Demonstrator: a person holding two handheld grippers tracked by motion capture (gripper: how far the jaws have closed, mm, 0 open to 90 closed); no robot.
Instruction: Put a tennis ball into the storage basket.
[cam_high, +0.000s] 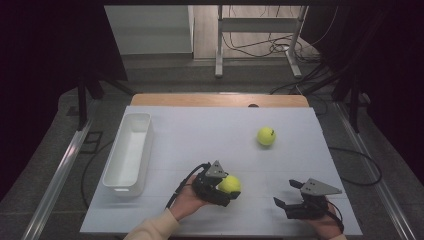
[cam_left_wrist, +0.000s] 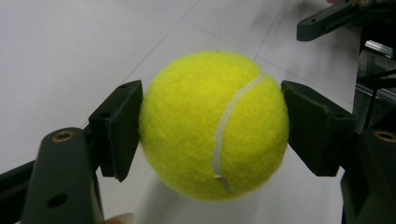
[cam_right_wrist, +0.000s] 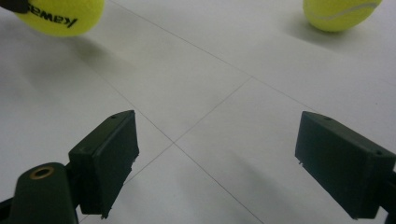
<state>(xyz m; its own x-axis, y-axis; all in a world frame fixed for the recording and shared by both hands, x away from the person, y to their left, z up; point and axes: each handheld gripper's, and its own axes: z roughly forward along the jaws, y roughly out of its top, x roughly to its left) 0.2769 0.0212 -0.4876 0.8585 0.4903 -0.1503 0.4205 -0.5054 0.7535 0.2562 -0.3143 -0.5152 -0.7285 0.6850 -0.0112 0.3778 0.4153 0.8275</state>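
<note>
High view: white table (cam_high: 200, 135), wooden strip along its far edge. Item one, white oblong bin (cam_high: 129, 150), at the table's left side, long axis running away from the person. Item two, near tennis ball (cam_high: 230, 185), yellow-green, to the right of the bin's near end and apart from it, pinched between the jaws of the left gripper (cam_high: 226, 190), which a hand in a cream sleeve holds. Item three, far tennis ball (cam_high: 266, 136), lying loose on the table, well right of the bin and beyond the near ball. Right gripper (cam_high: 285, 196), farthest right of the bin near the front edge, jaws spread, nothing between them. Left gripper view: near tennis ball (cam_left_wrist: 215, 125) with white seam, both black pads pressed against its sides; right gripper's jaw at top right. Right gripper view: jaws standing wide over bare table; near tennis ball (cam_right_wrist: 60, 16) at top left bearing black lettering, seen upside down, only partly legible; far tennis ball (cam_right_wrist: 340, 14) at top right.
</note>
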